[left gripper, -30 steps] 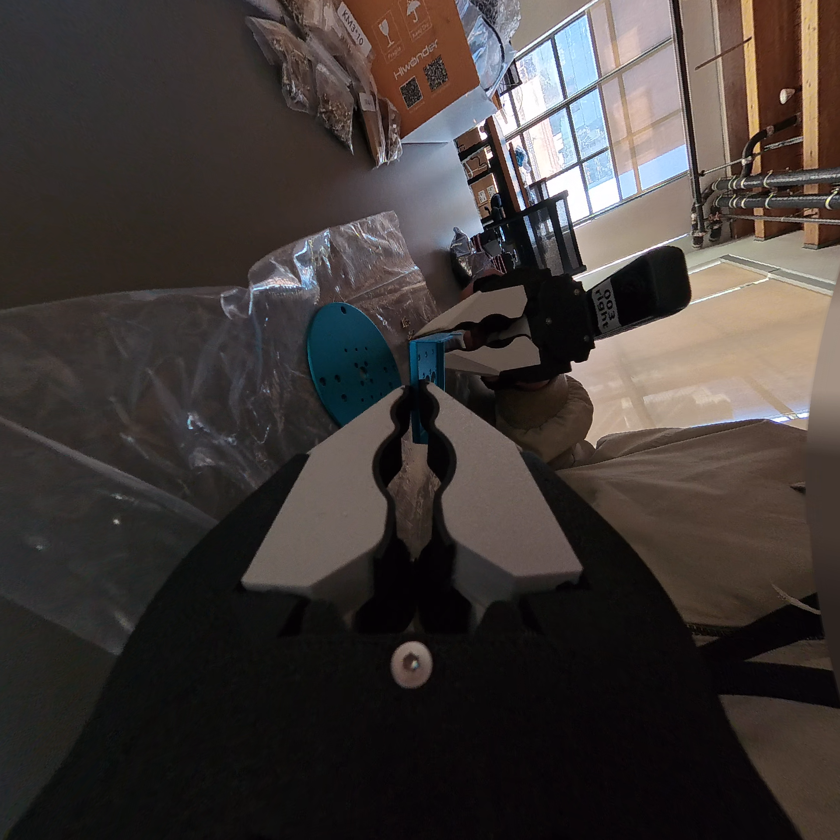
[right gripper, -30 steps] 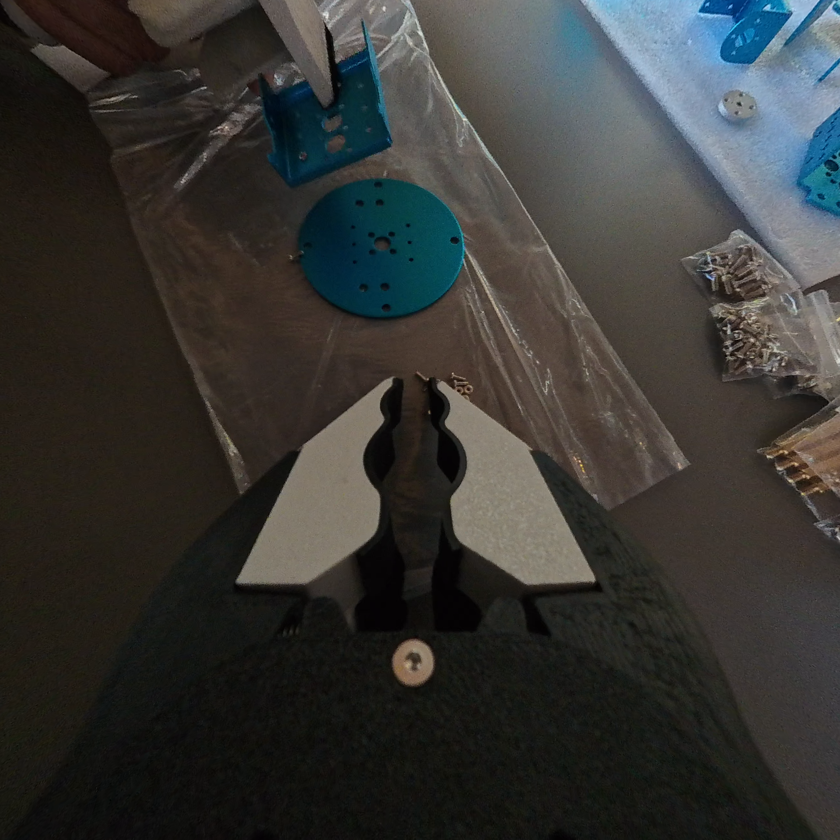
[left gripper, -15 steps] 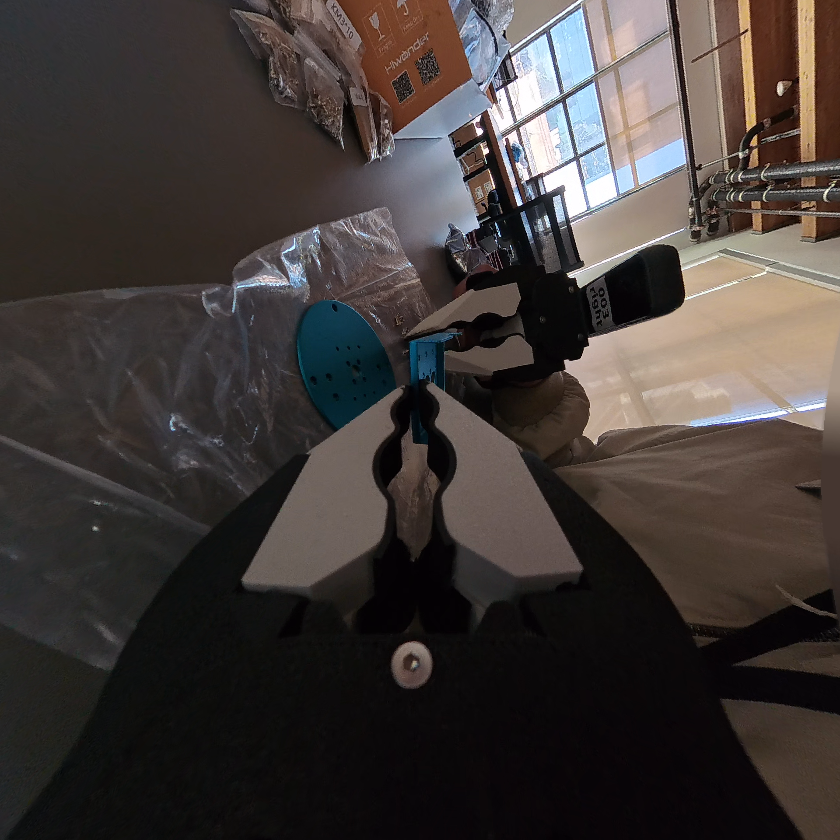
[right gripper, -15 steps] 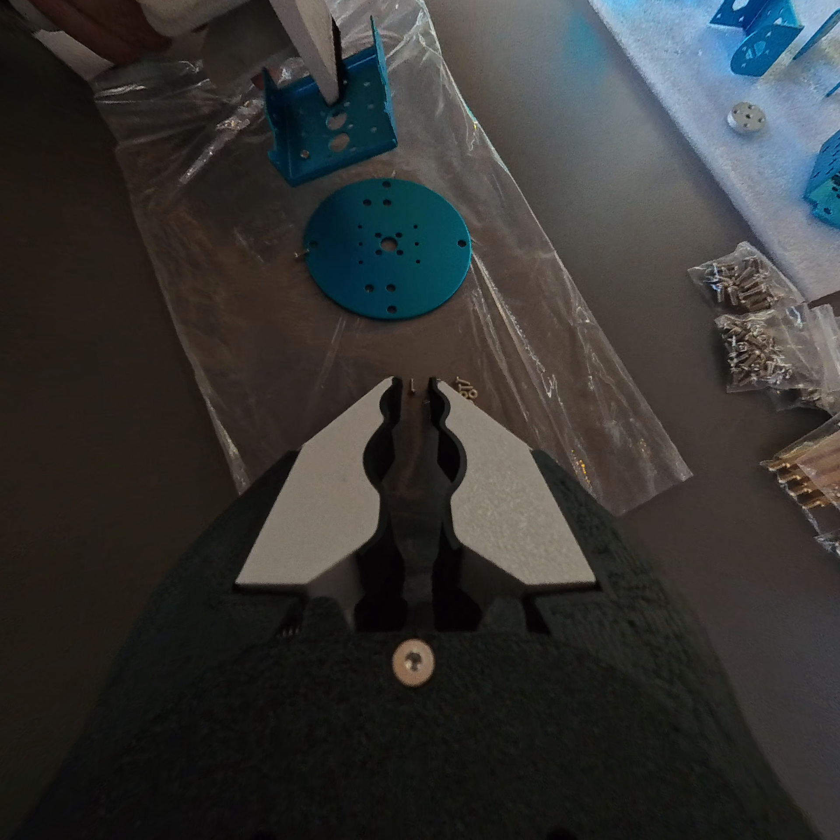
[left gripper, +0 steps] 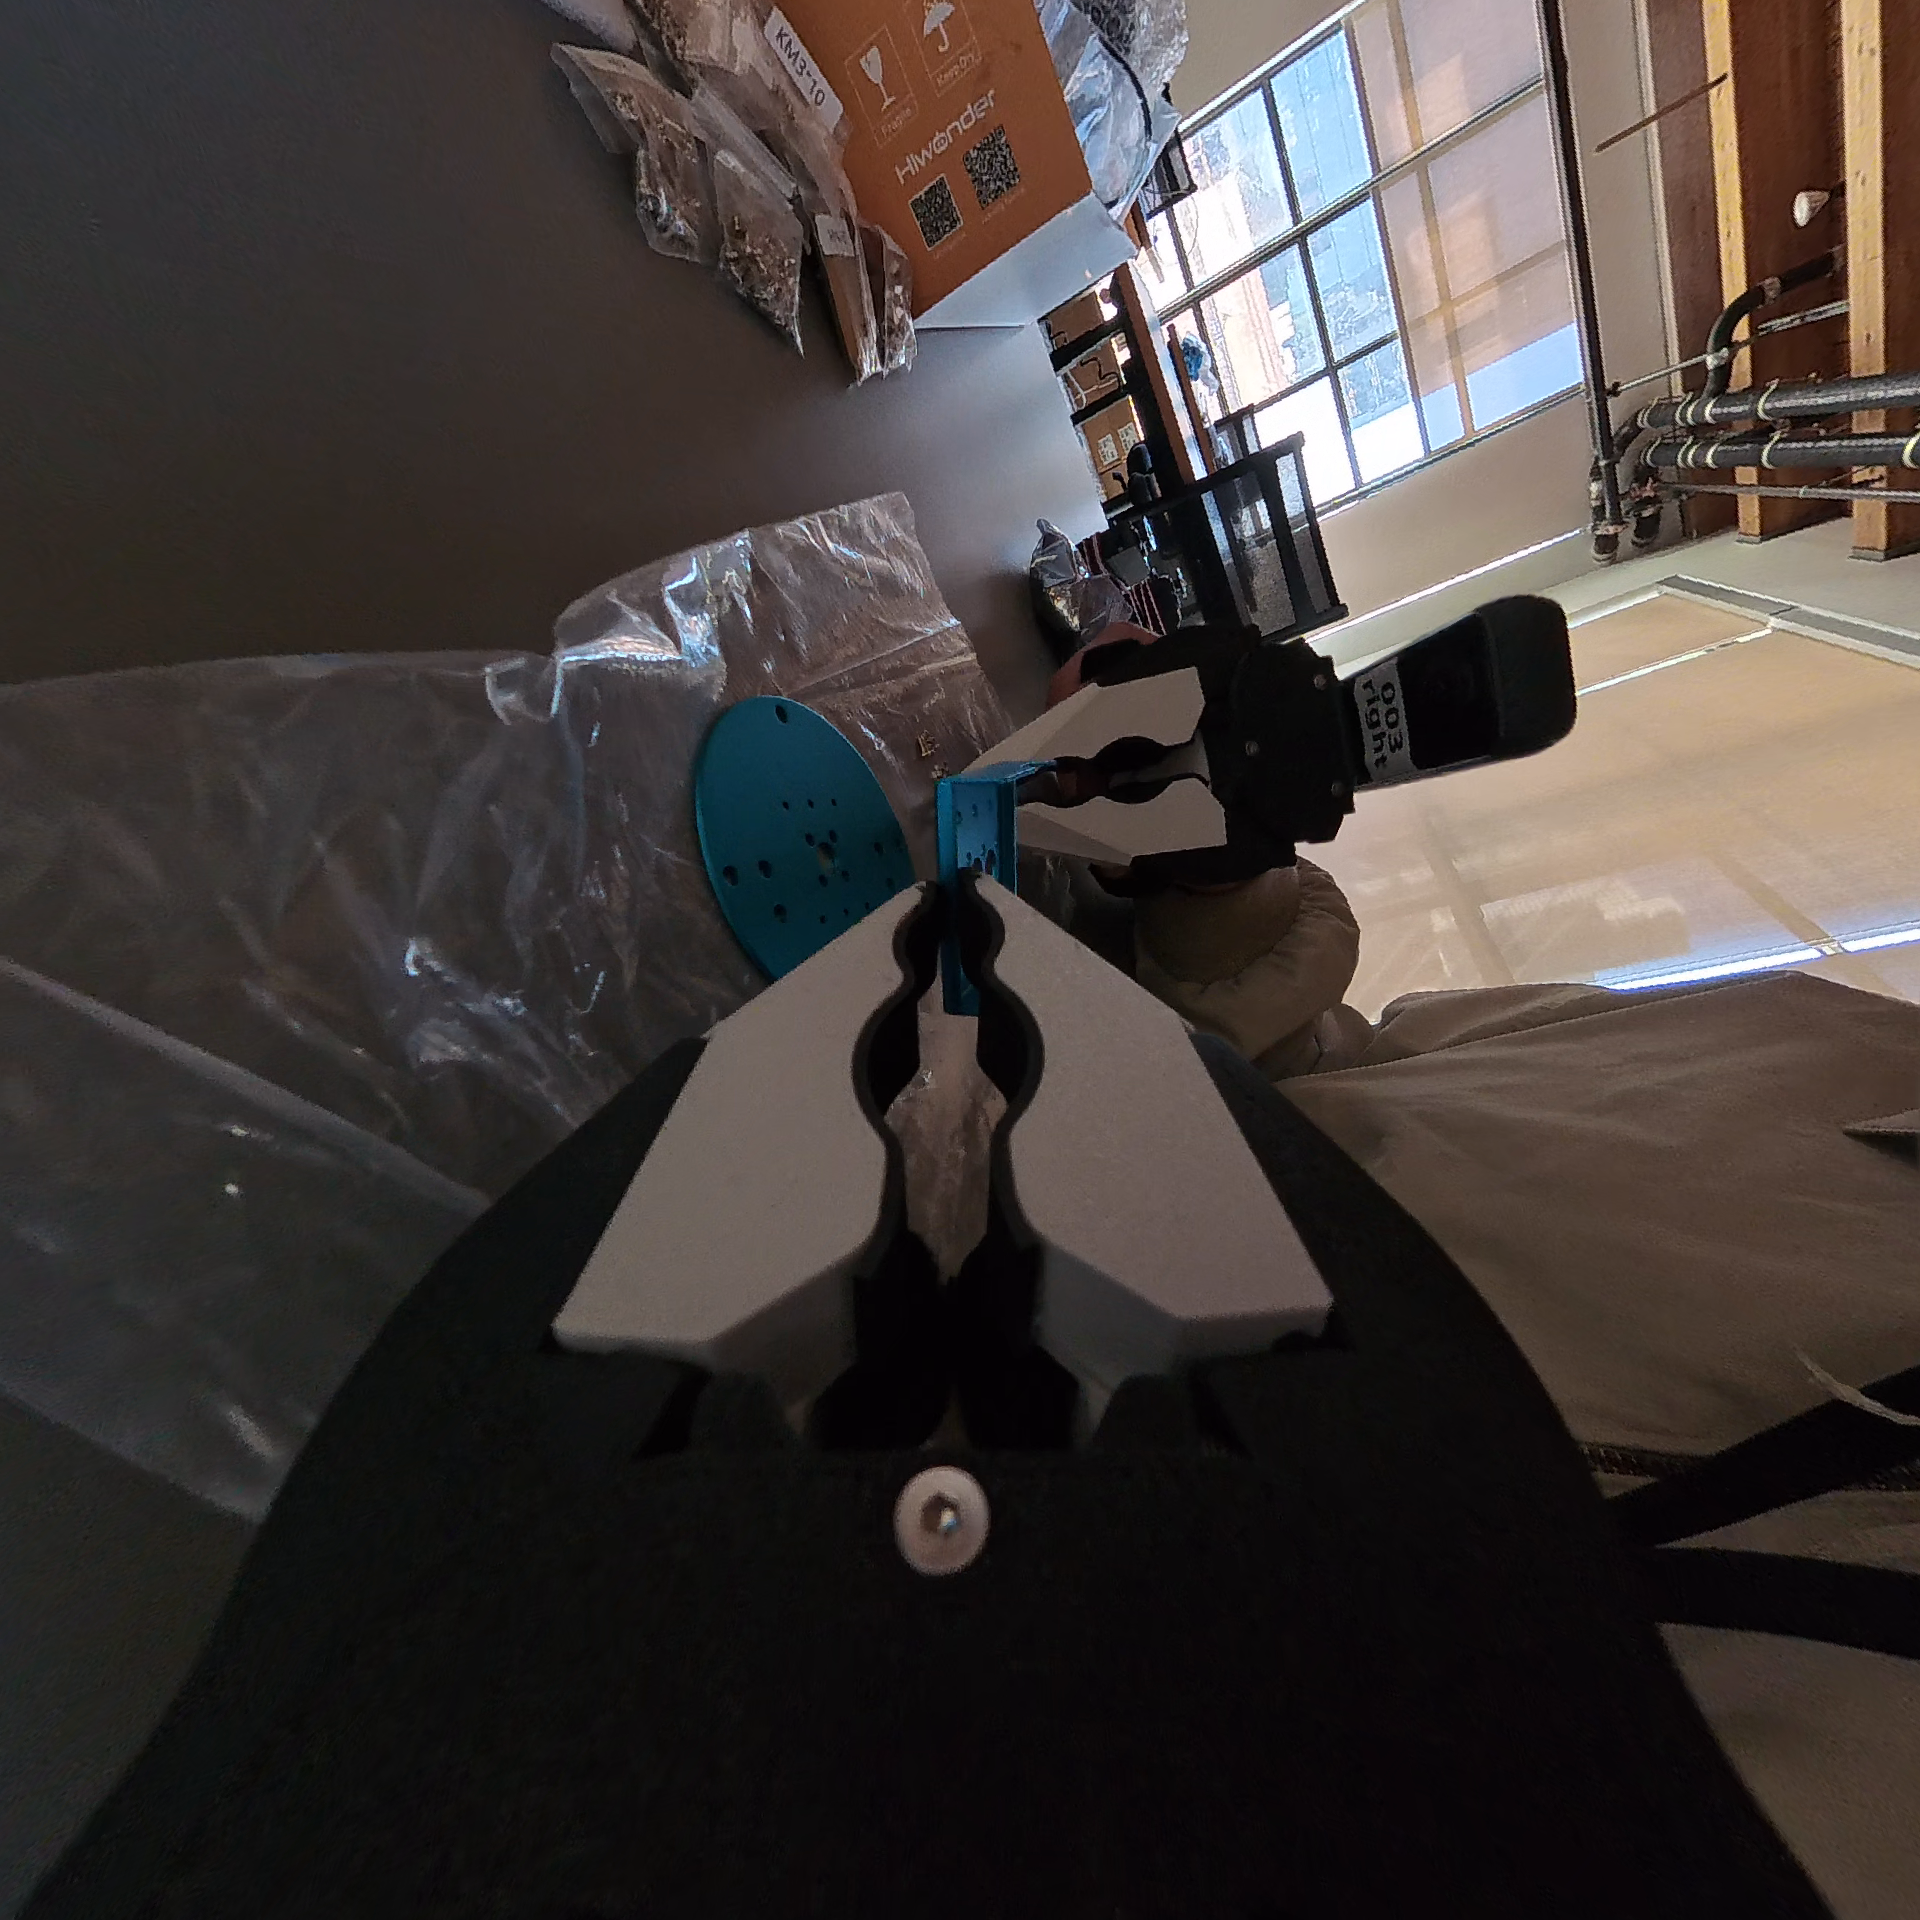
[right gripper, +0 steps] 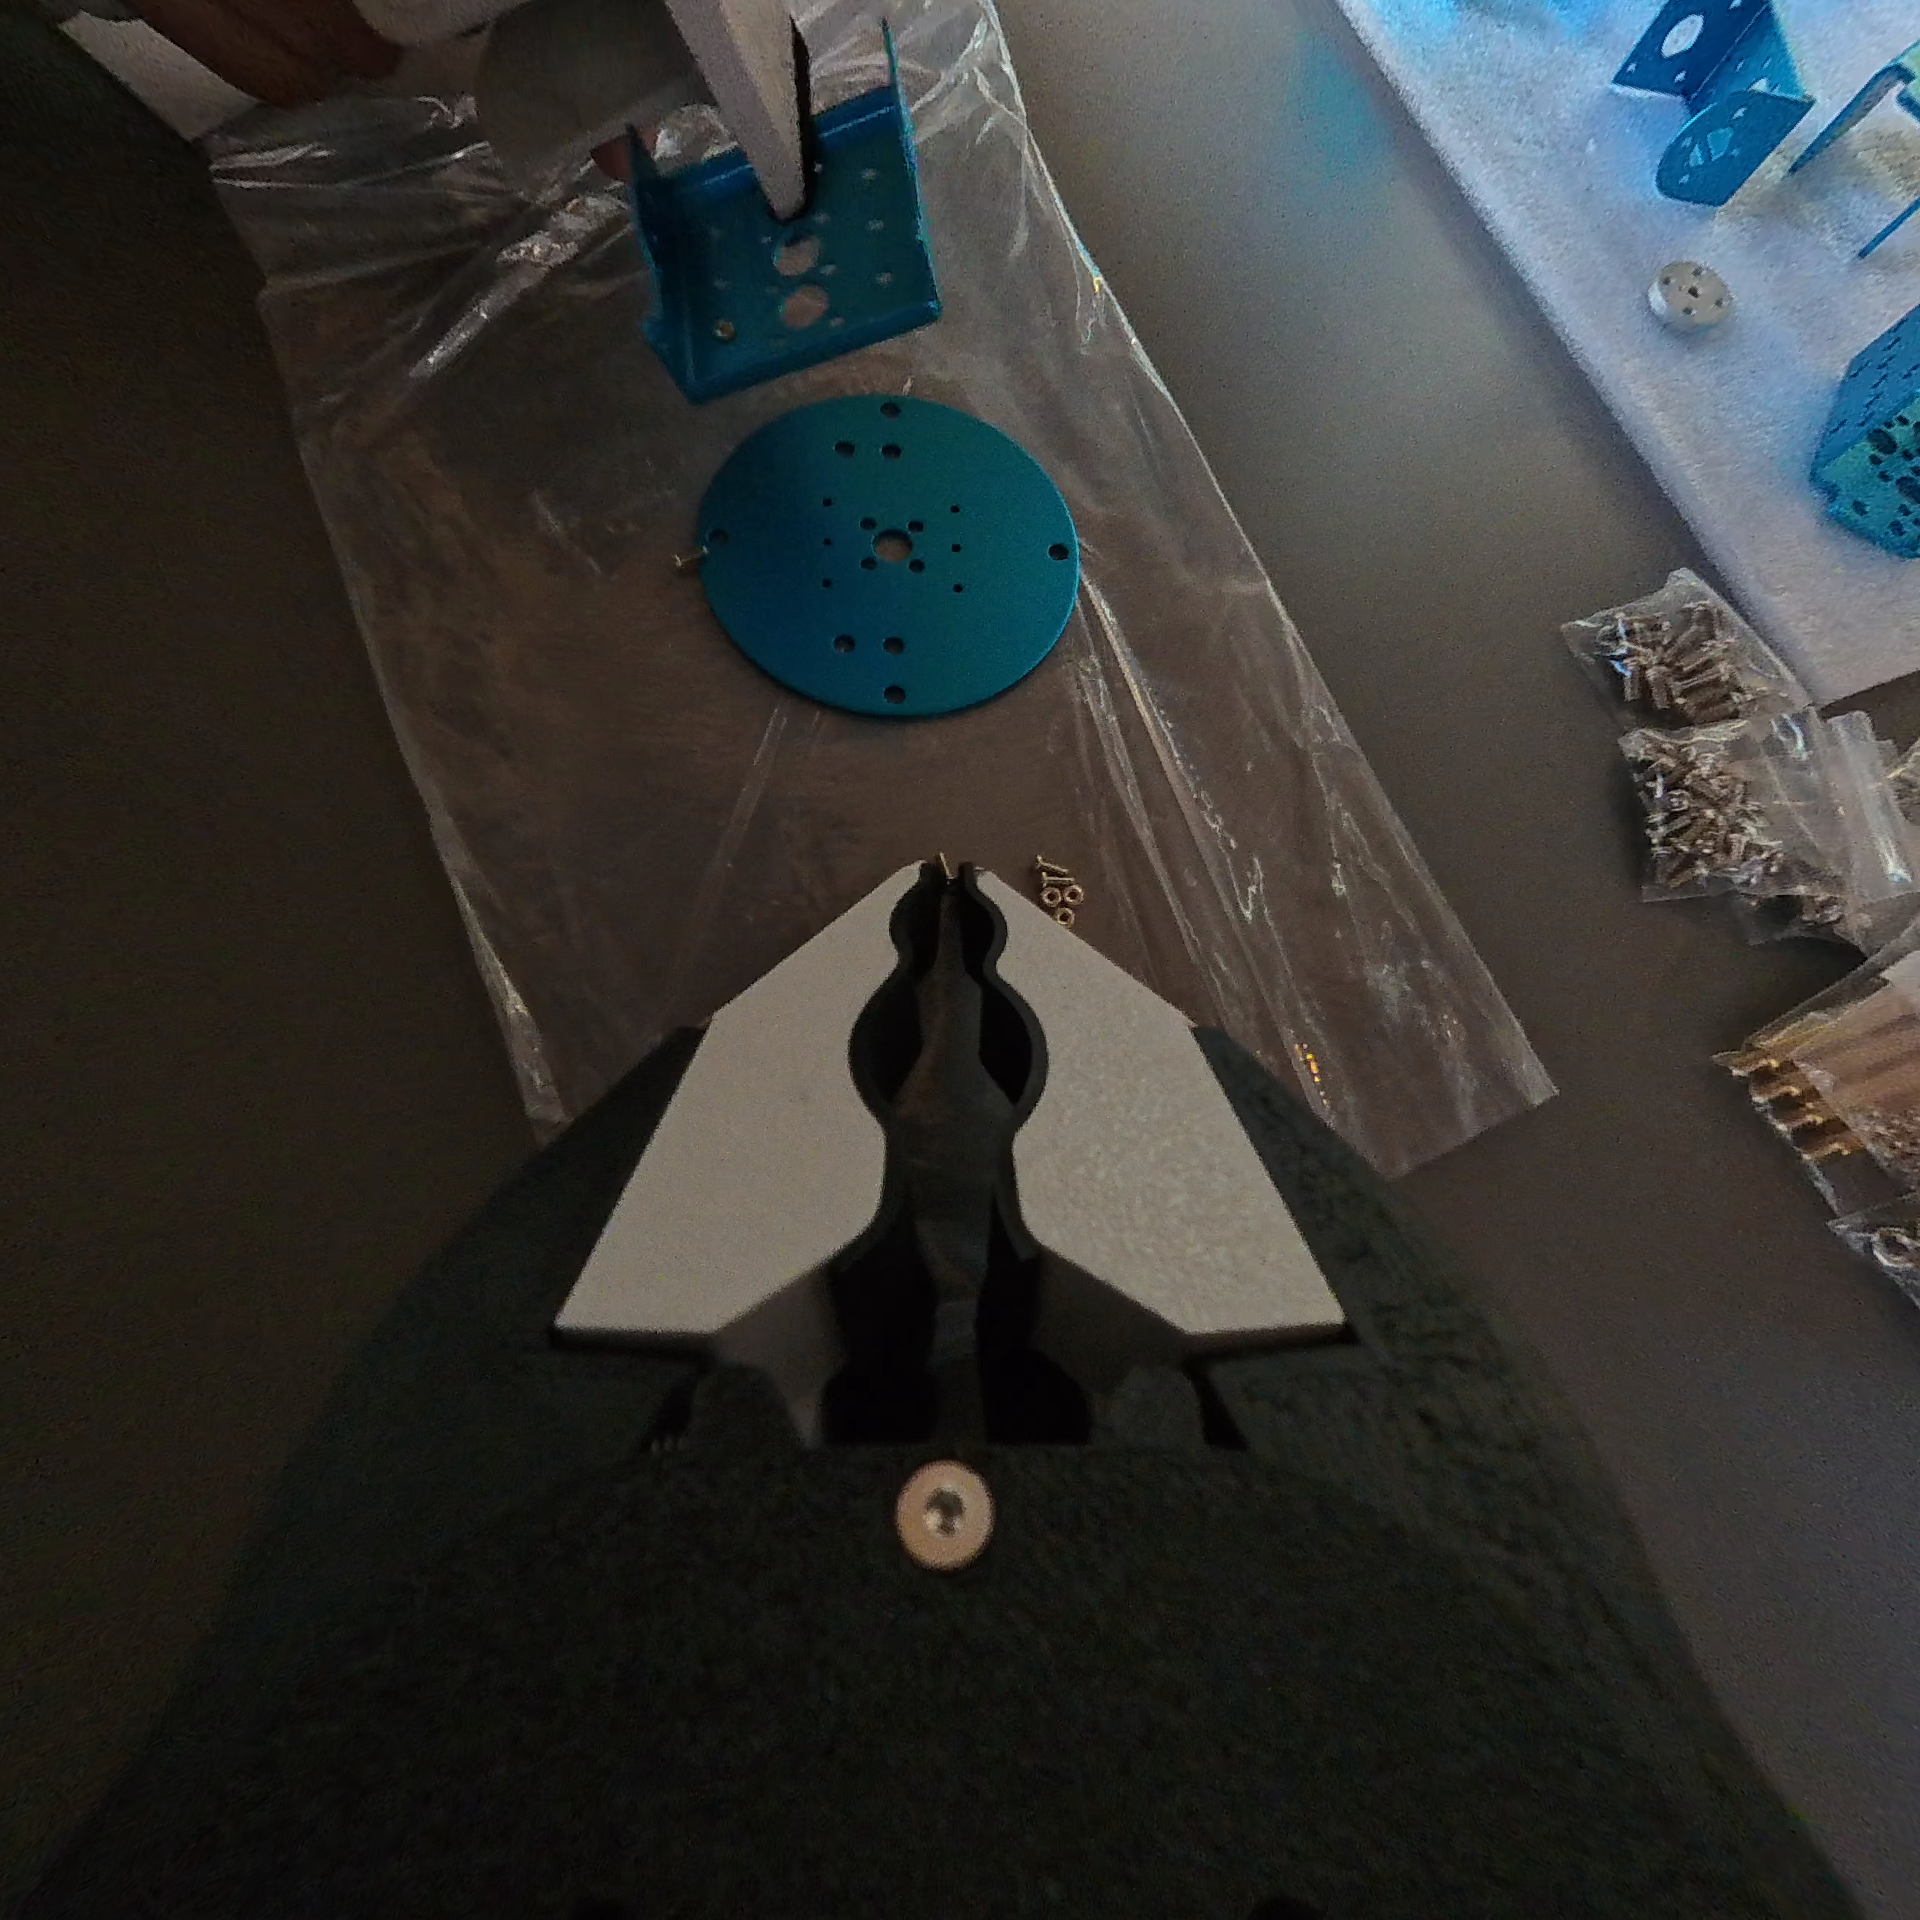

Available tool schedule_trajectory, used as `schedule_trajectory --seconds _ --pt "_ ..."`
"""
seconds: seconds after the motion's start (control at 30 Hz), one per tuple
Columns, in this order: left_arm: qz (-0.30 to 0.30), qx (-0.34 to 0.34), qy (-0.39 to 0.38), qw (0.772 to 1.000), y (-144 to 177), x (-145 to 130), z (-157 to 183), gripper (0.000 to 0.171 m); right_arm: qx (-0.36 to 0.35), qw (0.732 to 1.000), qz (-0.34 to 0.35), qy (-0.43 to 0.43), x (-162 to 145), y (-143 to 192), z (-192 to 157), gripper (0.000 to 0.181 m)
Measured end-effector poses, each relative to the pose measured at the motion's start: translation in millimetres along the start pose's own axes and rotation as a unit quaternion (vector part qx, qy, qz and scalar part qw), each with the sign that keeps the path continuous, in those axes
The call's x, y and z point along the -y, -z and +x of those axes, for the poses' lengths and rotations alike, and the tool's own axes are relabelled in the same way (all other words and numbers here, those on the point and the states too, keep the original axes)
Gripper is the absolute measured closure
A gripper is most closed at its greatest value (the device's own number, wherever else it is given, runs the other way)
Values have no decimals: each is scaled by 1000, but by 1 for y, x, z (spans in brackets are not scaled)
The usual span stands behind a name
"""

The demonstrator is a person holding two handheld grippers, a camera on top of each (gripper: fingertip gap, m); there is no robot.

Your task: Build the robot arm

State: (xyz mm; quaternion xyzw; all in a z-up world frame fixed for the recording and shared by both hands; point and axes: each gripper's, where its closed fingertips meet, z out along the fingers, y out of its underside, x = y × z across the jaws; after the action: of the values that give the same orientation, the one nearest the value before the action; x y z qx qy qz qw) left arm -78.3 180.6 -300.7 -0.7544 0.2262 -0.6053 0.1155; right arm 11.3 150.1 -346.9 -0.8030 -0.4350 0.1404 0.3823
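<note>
My left gripper (left gripper: 958, 883) is shut on a wall of a blue U-shaped bracket (left gripper: 971, 831) with holes and holds it upright on a clear plastic sheet (right gripper: 1247, 831). In the right wrist view the bracket (right gripper: 800, 291) stands just beyond a blue round plate (right gripper: 888, 556), with the left gripper (right gripper: 790, 197) clamped on its top edge. My right gripper (right gripper: 948, 875) is shut on a small brass screw (right gripper: 942, 860) that sticks out at its tips, just above the sheet and nearer than the plate. In the left wrist view the right gripper (left gripper: 997, 805) sits just behind the bracket.
A few loose screws and nuts (right gripper: 1058, 891) lie right of the right gripper's tips, and one screw (right gripper: 686, 559) lies at the plate's left edge. Bags of hardware (right gripper: 1683, 675) and a white foam sheet (right gripper: 1558, 208) with blue brackets are at the right. An orange box (left gripper: 956, 135) stands farther off. The grippers' ends are close to 11 cm from one another.
My right gripper's jaws have closed from a narrow gap onto a small screw. The left gripper still holds the bracket, almost unmoved.
</note>
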Motion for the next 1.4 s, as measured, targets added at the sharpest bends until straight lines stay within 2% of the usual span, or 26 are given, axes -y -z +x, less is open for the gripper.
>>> schedule_trajectory --seconds 0.27,0.4,0.57,0.77,0.93,1.1,1.27,1.4 --pt "0 12 7 1000 -1 -1 -6 170 -46 997 -1 65 4 0 6 180" --pt "-4 15 15 1000 -2 -3 -8 170 -110 984 29 138 18 7 12 181" --pt "-4 11 28 1000 -4 -4 -7 170 -156 967 48 197 32 11 14 181" --pt "-6 14 24 1000 -5 -5 -7 170 -168 965 40 200 29 9 16 181" --pt "-9 -2 32 999 -7 -7 -1 170 -211 933 91 278 56 13 6 181" --pt "-24 -29 44 998 -10 -14 8 170 -278 862 149 397 88 12 -12 181" --pt "-33 -28 47 998 -12 -18 8 170 -287 845 133 430 87 1 -18 181" --pt "-37 -16 34 999 -13 -20 7 170 -287 843 117 440 85 -6 -21 181"
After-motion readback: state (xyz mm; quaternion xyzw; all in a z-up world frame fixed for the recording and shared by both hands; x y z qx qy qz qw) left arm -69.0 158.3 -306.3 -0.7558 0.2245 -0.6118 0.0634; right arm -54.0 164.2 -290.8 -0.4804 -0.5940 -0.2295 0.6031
